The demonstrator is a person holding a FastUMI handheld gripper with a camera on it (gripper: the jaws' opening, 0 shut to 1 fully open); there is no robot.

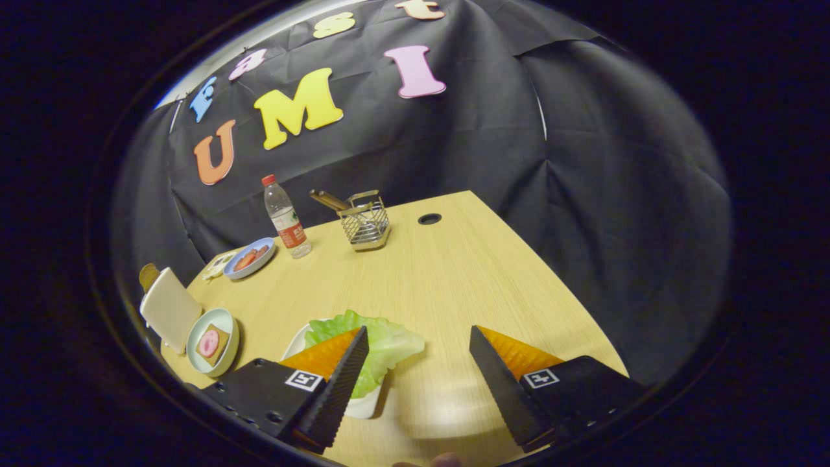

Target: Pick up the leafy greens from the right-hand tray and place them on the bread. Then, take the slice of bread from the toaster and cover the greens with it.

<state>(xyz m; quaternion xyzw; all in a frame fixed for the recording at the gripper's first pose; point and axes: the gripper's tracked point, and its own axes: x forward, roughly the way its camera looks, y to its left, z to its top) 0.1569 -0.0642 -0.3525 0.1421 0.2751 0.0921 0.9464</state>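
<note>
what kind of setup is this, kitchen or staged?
Staged, most likely: a recording booth with a dark cloth wall behind a wooden table. Props are laid out on it: lettuce on a tray, a water bottle, a toaster. The gripper hangs open beside the lettuce.

Dim booth, warm light pooling on the table [454,272]

Light is falling from above, leaving a soft sheen on the wood nearest the gripper [418,337], whose fingers are standing apart and casting blurred shadows there; fisheye bending is curving the table's far edges.
</note>
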